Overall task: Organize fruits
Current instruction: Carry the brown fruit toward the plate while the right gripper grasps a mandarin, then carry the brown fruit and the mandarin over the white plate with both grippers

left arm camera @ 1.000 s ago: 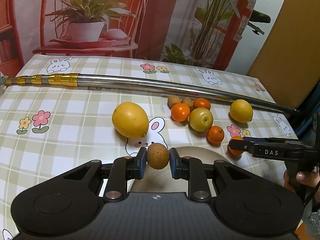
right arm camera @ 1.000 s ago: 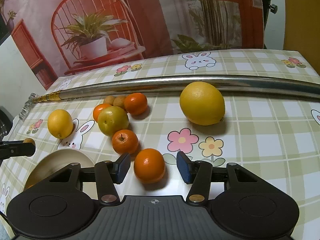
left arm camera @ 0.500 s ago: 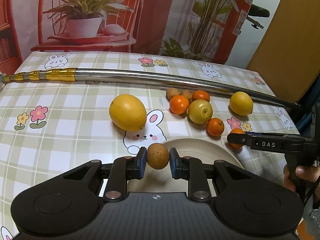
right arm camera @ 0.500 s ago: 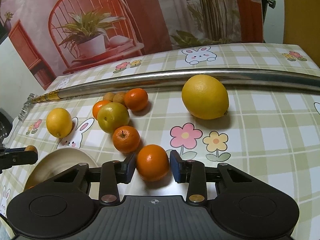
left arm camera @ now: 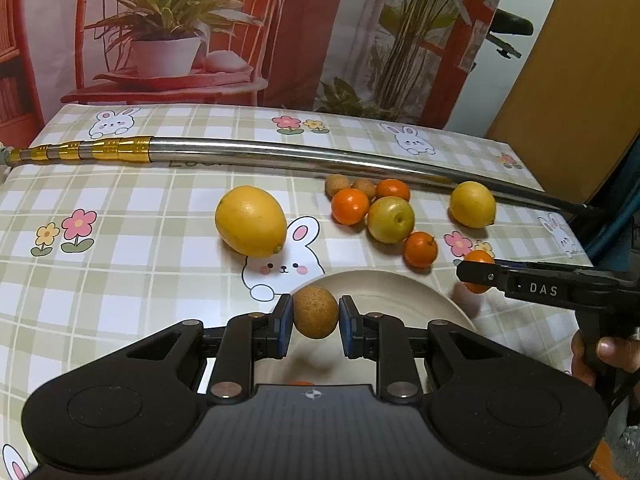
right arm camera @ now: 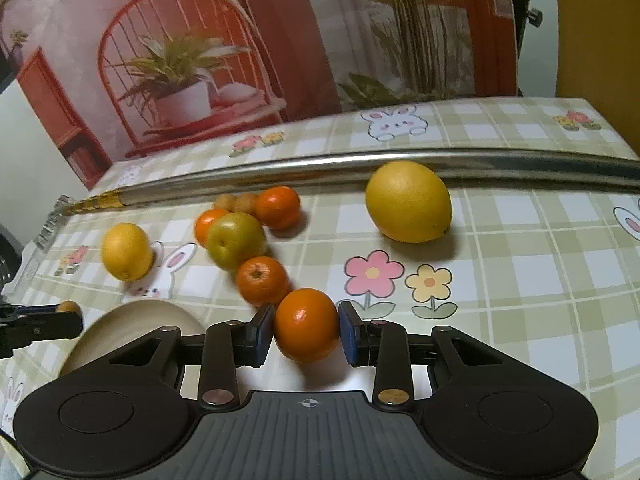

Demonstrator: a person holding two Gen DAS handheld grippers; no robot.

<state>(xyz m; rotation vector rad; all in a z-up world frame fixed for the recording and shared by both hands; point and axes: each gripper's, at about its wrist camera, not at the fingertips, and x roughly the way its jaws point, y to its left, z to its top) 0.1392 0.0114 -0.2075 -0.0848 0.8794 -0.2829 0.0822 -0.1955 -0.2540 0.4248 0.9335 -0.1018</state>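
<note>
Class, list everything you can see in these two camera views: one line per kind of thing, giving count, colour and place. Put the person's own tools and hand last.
Large lemon: 1, yellow, mid-table near the rabbit print.
Small lemon: 1, yellow, by the pole's thin end.
Green-yellow fruit: 1, centre of the cluster.
Loose oranges: 3, orange, around the green-yellow fruit.
Loose brown fruits: 2, tan, beside the pole.
Plate: 1, cream, near edge.
Pole: 1, silver with gold end, across the table.
Tablecloth: 1, green-white check.
Left gripper: black, gripping a brown fruit over the plate.
Right gripper: black, gripping an orange.
Hand: 1, holding the right gripper.
</note>
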